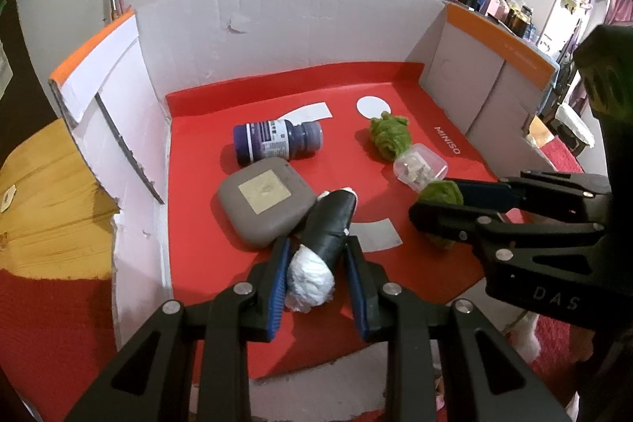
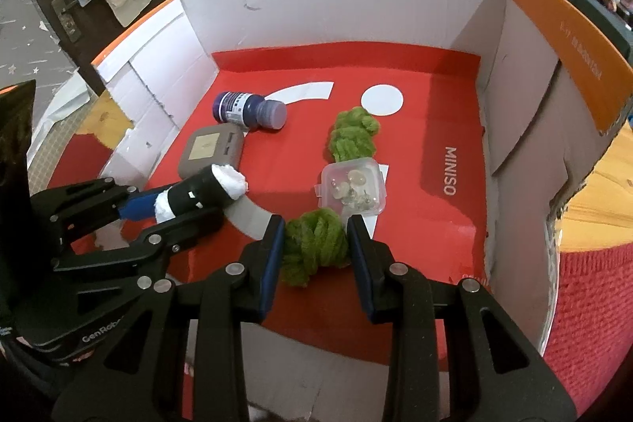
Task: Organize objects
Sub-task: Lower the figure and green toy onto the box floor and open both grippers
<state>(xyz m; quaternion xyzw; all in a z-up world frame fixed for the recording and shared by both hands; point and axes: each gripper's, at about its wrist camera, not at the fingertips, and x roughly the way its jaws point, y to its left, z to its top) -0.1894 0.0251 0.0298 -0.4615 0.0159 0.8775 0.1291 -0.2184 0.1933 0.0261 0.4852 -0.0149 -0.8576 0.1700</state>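
Left wrist view: I am working both claws inside the box (image 1: pixel 277 26).
My left claw (image 1: pixel 316 263) is bracketing the black roll (image 1: pixel 330 220), which is leaning on the grey case (image 1: pixel 263 200) below the bottle (image 1: pixel 277 141); jaws parted, contact unclear. My right claw (image 2: pixel 316 244) is pinching one yarn ball (image 2: pixel 314 244), just before the clear tub (image 2: pixel 352 188) and another ball (image 2: pixel 352 135).

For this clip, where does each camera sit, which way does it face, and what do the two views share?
Left wrist: on the left gripper, looking into the cardboard box; its fingers flank the black roll; the right gripper enters from the right.
Right wrist: on the right gripper, same direction; fingers flank a green yarn ball; left gripper at left.
Shared: purple bottle, grey case, clear pin box.
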